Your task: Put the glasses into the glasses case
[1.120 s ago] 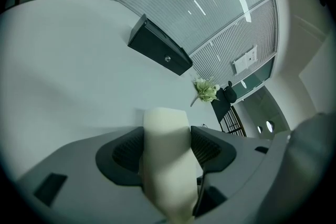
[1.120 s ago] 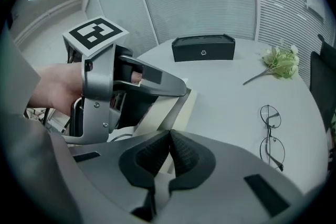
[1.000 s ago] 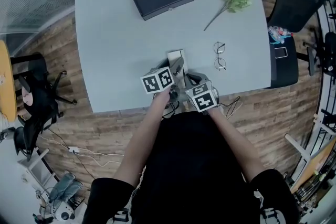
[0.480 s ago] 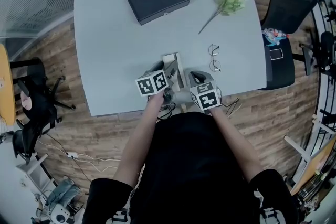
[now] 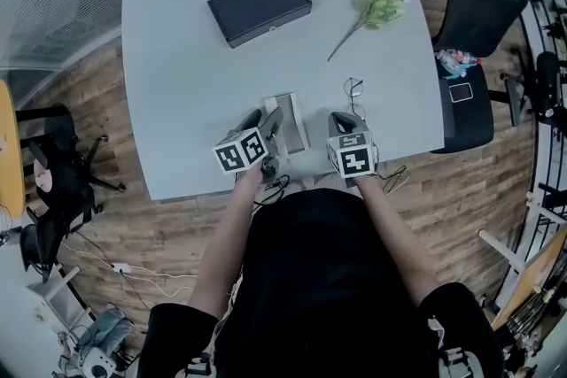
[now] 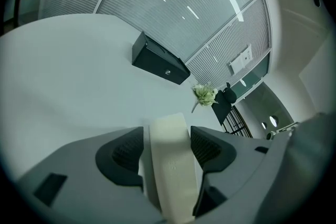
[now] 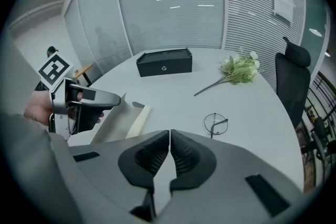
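The cream glasses case [image 5: 290, 121] lies open near the table's front edge; its flap also shows in the right gripper view [image 7: 126, 120]. My left gripper [image 6: 167, 152] is shut on the case's edge [image 6: 169, 131], and in the head view it [image 5: 268, 130] sits at the case's left side. The thin wire-framed glasses [image 5: 353, 92] lie folded on the table to the right of the case, clearly seen in the right gripper view [image 7: 215, 124]. My right gripper [image 7: 169, 138] is shut and empty, just short of the glasses, between them and the case [image 5: 342, 125].
A black box [image 5: 259, 4] rests at the far side of the grey table [image 5: 186, 66]. A sprig of pale flowers [image 5: 373, 6] lies at the far right. A black office chair [image 5: 483, 4] stands past the table's right edge.
My right gripper has drawn away from the case to the right, toward the glasses, still shut. The left gripper keeps its hold on the case.
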`<action>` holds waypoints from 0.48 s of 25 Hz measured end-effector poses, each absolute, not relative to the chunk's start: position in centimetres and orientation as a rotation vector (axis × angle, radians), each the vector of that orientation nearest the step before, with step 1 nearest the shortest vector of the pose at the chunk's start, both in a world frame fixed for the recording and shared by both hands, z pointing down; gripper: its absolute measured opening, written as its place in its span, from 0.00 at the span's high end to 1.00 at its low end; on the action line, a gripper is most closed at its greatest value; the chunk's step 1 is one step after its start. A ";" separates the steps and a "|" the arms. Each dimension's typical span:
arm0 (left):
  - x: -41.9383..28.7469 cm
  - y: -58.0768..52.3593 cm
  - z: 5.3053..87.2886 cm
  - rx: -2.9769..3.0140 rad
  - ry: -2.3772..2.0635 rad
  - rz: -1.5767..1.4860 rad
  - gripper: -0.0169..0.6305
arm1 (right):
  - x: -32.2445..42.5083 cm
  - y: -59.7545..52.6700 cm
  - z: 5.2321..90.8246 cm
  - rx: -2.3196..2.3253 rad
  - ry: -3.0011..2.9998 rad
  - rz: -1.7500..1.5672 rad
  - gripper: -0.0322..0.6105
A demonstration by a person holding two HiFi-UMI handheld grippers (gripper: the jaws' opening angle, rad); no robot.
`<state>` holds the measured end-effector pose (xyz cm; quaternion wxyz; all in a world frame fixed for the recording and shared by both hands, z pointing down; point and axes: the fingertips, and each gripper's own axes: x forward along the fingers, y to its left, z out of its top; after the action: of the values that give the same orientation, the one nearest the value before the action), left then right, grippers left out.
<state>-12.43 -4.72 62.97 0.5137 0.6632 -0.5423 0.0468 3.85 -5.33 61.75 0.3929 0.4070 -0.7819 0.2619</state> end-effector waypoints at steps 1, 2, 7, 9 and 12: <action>-12.6 -4.6 62.9 1.593 -1.306 0.109 0.52 | 4.4 -5.7 61.6 1.058 -1.977 0.672 0.90; -12.8 -4.5 62.9 1.594 -1.306 0.106 0.52 | 4.9 -6.1 61.6 1.081 -1.969 0.679 0.89; -13.0 -4.1 63.1 1.583 -1.279 0.050 0.57 | 7.5 -7.9 61.6 1.171 -1.918 0.682 0.86; -12.9 -4.0 62.9 1.586 -1.273 0.036 0.61 | 8.2 -8.4 61.9 1.197 -1.896 0.692 0.83; -13.0 -4.3 62.6 1.597 -1.278 0.038 0.62 | 8.9 -8.9 62.5 1.219 -1.872 0.696 0.80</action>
<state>-12.96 -4.28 62.61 0.5208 0.6665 -0.5332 0.0160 8.86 -8.95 62.49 0.3901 0.4795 -0.7367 0.2740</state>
